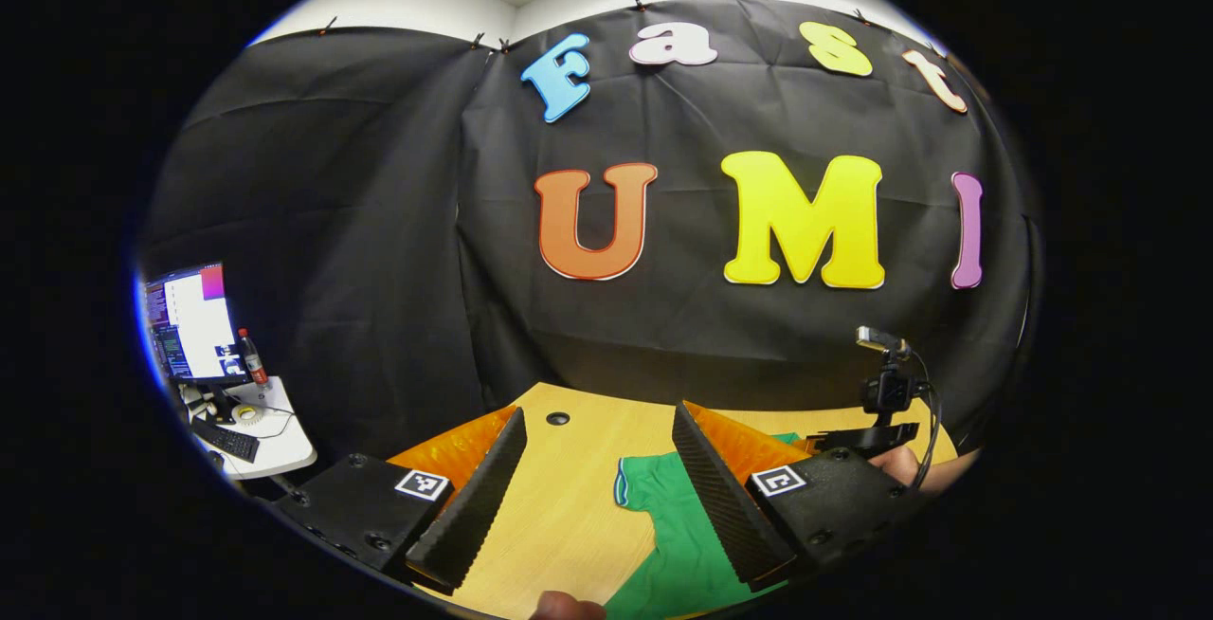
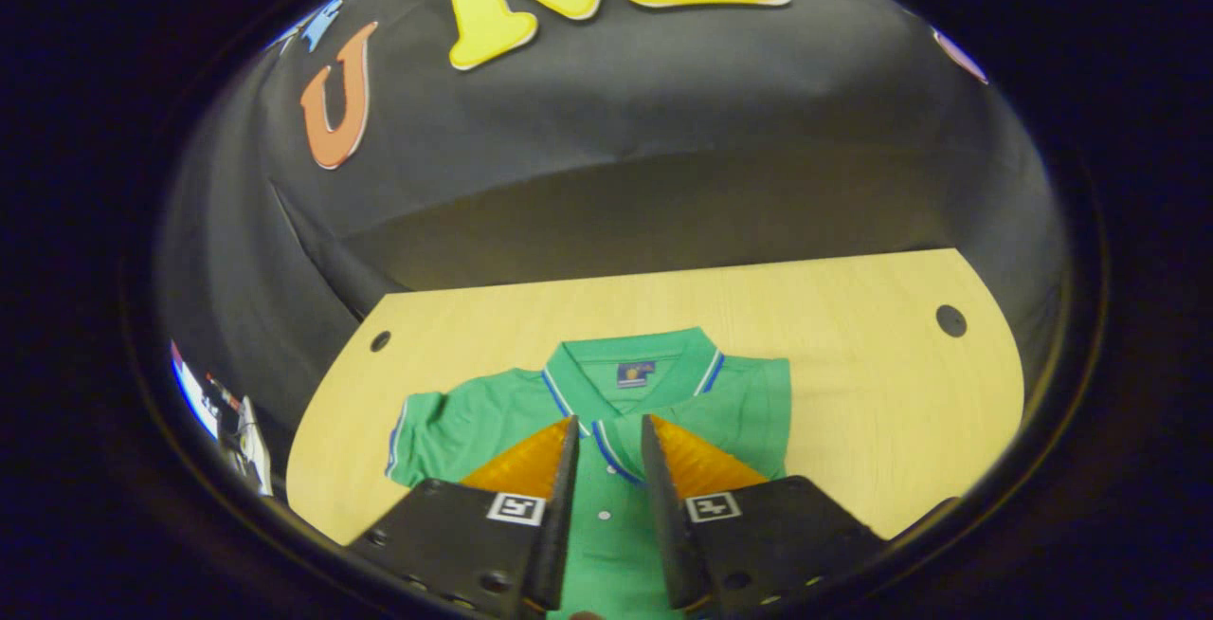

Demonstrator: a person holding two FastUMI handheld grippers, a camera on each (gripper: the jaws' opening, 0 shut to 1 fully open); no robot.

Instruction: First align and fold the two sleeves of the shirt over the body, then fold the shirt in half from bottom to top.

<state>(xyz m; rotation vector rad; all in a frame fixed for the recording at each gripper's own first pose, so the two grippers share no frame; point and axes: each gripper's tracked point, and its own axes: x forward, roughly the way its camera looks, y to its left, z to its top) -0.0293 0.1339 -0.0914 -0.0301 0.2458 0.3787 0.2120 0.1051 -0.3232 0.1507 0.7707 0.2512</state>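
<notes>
Presently: left claw [image 1: 599, 430] spread wide, fingers well apart, gripping nothing, held above the counter [image 1: 569, 516]. Between and behind its fingers, pale wood and a green shirt [image 1: 678, 544]: one sleeve with a striped cuff reaching toward the gap, cloth partly hidden by the right-hand finger. Fingertip of a hand at the bottom edge of the left gripper view, just beside the shirt. Cable hole in the counter beyond the fingers. Farther right in the same view, the other gripper with its small camera, and part of a hand holding it. Far left, a white side table [image 1: 275, 445] carrying a monitor [image 1: 194, 321], a bottle [image 1: 252, 357], a keyboard [image 1: 226, 438] and a roll of tape.

Right claw [image 2: 608, 435] nearly closed, a narrow gap left between the fingers, nothing pinched in it; hovering over the shirt's [image 2: 739, 402] placket just below the collar. Contact with the cloth: cannot tell. Shirt lying flat and face up near the front middle of the counter [image 2: 853, 336], collar toward the back wall, buttons down the centre line. Sleeve on the view's left spread out flat to the side, striped cuff visible; on the view's right, edge of the shirt straight, no sleeve sticking out. Two cable holes near the counter's far corners. Black cloth wall behind.
</notes>
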